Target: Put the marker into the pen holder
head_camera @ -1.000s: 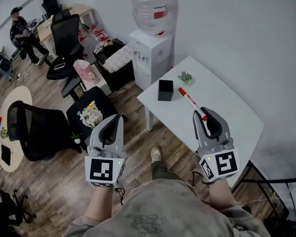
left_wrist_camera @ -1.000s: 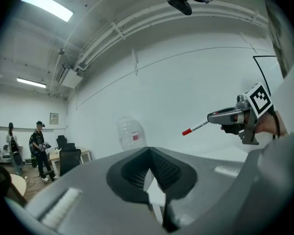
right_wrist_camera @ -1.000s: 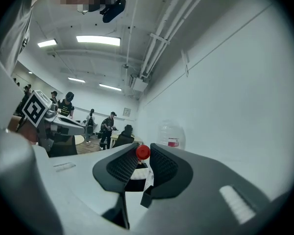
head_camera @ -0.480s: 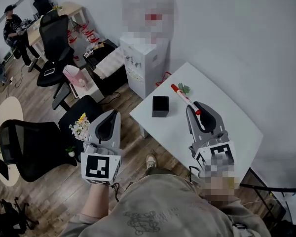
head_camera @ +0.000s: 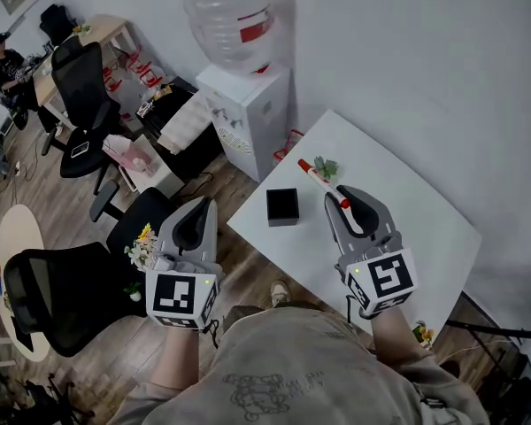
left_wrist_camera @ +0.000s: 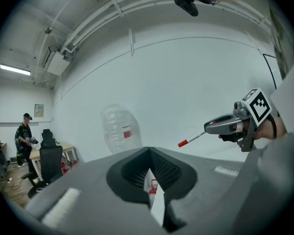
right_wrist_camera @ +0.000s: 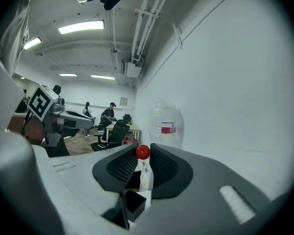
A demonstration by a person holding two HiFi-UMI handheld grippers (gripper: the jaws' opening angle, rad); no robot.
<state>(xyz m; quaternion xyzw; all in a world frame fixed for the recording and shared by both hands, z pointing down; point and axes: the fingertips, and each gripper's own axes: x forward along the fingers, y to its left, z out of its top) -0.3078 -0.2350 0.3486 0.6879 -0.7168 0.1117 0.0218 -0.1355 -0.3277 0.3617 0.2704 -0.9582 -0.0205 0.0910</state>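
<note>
The right gripper (head_camera: 345, 204) was clamped on the marker (head_camera: 319, 178). In the right gripper view its two jaws pressed the white body of the marker (right_wrist_camera: 145, 173) from both sides, and the red cap stood out beyond the tips. The marker pointed forward, away from the person, along the line of the jaws. In the head view its red end lay close to a small plant (head_camera: 326, 166) at the far side of the white table (head_camera: 407, 211).

The pen holder (head_camera: 282, 206), a black open box, stood on the table near its left edge. It was to the left of the marker and apart from it, not touching. In the right gripper view the pen holder (right_wrist_camera: 135, 204) showed low, under the jaws.

The right hand held its gripper nearly level above the table, with the marker cube toward the person.

The left gripper (head_camera: 195, 215) had its jaws together at the tips, with nothing between them. It was held beside the table, above the wooden floor (head_camera: 71, 326), also nearly level and pointing forward. The two grippers were side by side, well apart. A water dispenser (head_camera: 243, 104) stood behind the table, against the wall.
</note>
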